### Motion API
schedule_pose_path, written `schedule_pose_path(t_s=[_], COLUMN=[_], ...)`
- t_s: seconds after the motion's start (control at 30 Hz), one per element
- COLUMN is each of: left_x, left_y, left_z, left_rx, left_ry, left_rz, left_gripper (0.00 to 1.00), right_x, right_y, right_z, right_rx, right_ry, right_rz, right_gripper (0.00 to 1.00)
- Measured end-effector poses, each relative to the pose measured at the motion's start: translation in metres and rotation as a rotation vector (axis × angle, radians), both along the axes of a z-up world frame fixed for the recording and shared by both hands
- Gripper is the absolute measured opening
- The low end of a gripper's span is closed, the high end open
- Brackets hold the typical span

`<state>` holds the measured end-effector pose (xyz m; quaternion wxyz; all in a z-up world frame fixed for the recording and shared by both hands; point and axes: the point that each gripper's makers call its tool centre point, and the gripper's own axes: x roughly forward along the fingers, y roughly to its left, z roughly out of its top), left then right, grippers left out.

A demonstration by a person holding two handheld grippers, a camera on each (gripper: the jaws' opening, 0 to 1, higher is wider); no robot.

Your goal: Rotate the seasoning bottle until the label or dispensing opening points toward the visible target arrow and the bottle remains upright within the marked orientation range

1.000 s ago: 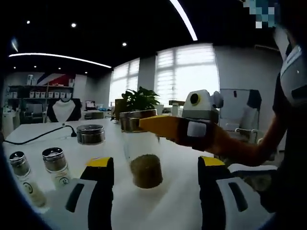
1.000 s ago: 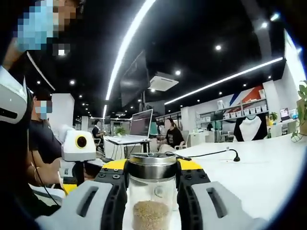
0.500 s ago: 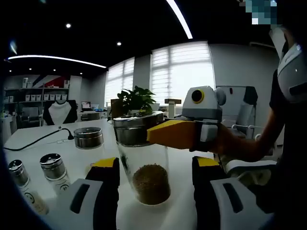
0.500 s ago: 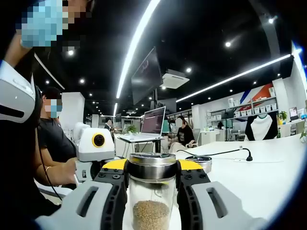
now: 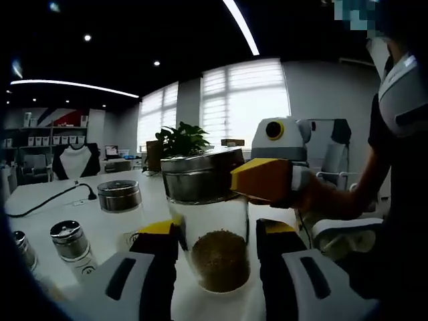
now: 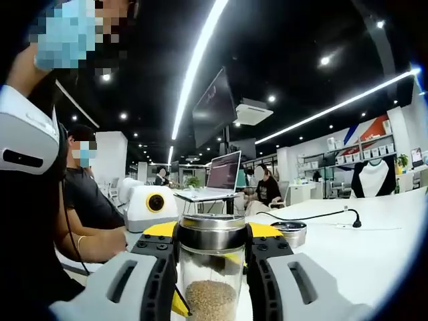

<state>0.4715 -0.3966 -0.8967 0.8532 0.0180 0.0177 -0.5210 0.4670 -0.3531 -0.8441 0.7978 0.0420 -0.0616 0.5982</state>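
The seasoning bottle (image 6: 211, 274) was held upright at its metal cap by the clenched right gripper (image 6: 211, 249), above the tabletop (image 5: 100, 234). The left gripper (image 5: 214, 234) was spread around its glass body, not gripping. A tilt could be caused by uneven twisting.

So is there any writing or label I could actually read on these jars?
None can be read.
Small steel-capped shaker: a round mark, too blurred to read.
Clear glass seasoning bottle with steel lid, clamped by the right gripper: no label facing us.
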Motion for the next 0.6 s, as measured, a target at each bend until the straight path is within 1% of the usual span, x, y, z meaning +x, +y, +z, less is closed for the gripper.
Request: schedule_pose_path(t_s=[0.03,0.13,0.27,0.3,0.33,0.43,0.53,0.6], left_x=[0.000,0.001,0.005,0.003,0.003,0.001,-0.001,-0.001], left_y=[0.000,0.002,0.004,0.003,0.002,0.000,0.000,-0.001], left_z=[-0.001,0.002,0.004,0.006,0.006,0.006,0.010,0.010], left_rx=[0.010,0.012,-0.013,-0.028,-0.026,-0.021,-0.048,-0.065], left_ry=[-0.004,-0.015,-0.002,0.001,0.001,-0.013,-0.025,-0.019], left_rz=[-0.002,-0.020,-0.051,-0.066,-0.074,-0.086,-0.098,-0.097], left_gripper=[0.51,0.50,0.50,0.49,0.48,0.47,0.46,0.46], right_x=[0.000,-0.001,-0.004,-0.004,-0.004,-0.004,-0.004,-0.004], right_y=[0.001,0.001,0.001,0.001,0.001,0.000,-0.002,-0.003], right_z=[0.000,0.004,0.008,0.008,0.008,0.009,0.011,0.011], right_rx=[-0.004,-0.001,0.019,0.019,0.019,0.019,0.028,0.036], right_ry=[-0.004,-0.012,-0.003,-0.004,-0.004,-0.006,-0.001,0.007], right_rz=[0.002,0.011,0.029,0.029,0.029,0.028,0.033,0.038], right_gripper=[0.36,0.36,0.36,0.36,0.36,0.36,0.36,0.36])
